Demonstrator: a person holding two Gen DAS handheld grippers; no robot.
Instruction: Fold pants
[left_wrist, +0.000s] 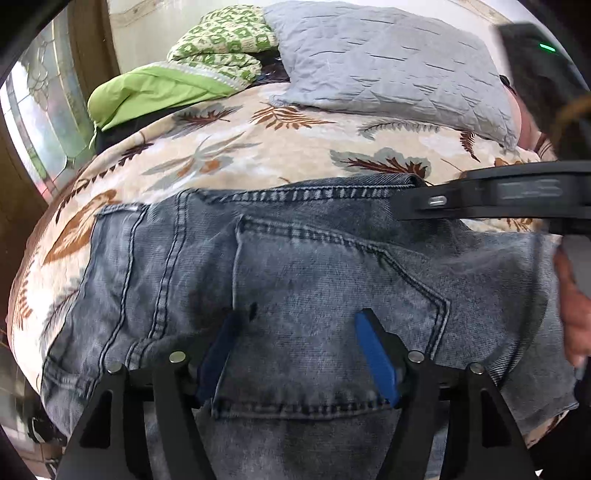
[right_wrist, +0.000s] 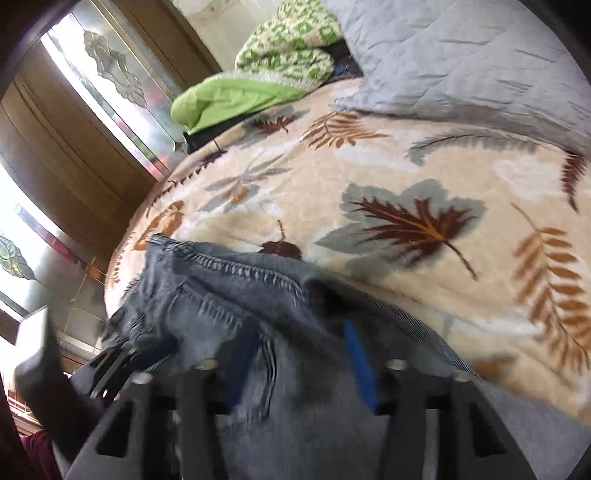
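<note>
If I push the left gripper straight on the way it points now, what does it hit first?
Most likely the faded grey-blue denim pants, around the back pocket lying between its open fingers. Depth is hard to judge through the fisheye.

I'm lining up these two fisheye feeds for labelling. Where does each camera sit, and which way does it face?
Left wrist: on the left gripper, facing down over the jeans on the leaf-print blanket; the person's hand and the right gripper's body show at right.
Right wrist: on the right gripper, facing down over the jeans' seam edge, blurred.
Shared: jeans, blanket, grey pillow, green bedding.
</note>
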